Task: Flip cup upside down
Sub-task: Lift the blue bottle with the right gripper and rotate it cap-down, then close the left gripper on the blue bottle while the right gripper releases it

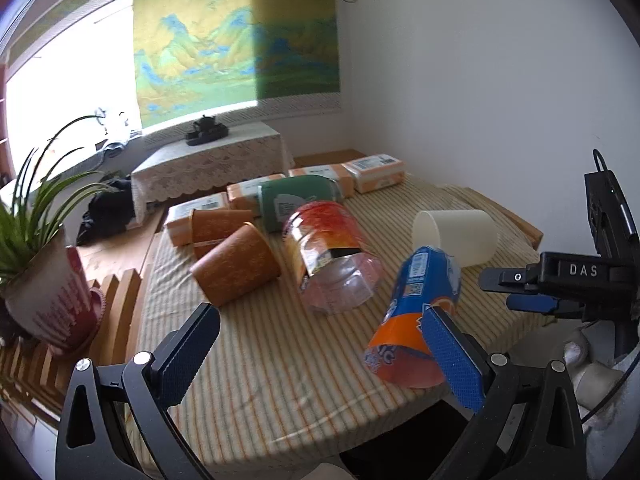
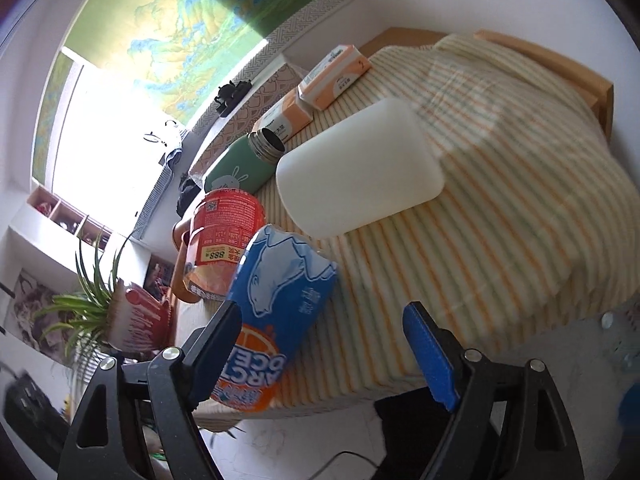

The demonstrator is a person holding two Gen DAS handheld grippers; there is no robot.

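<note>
- White cup [image 2: 360, 168]: on its side on the striped cloth [image 2: 520, 208], long axis roughly crosswise, ahead of the jaws.
- Right gripper [image 2: 324, 344]: jaws apart, empty, nearer; blue can [image 2: 280, 312] intervening.
- Left gripper [image 1: 320, 356]: jaws apart, empty, farther off.

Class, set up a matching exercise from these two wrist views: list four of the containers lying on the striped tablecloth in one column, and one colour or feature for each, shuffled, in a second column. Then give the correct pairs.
Column 1
1. white cup
2. flask
3. clear jar
4. can-shaped cup

Column 2
A. blue and orange, with a polar bear print
B. green, with a metal neck and a rabbit drawing
C. plain, no label, lying on its side
D. see-through, with a red label

Pairs: 1-C, 2-B, 3-D, 4-A
</note>
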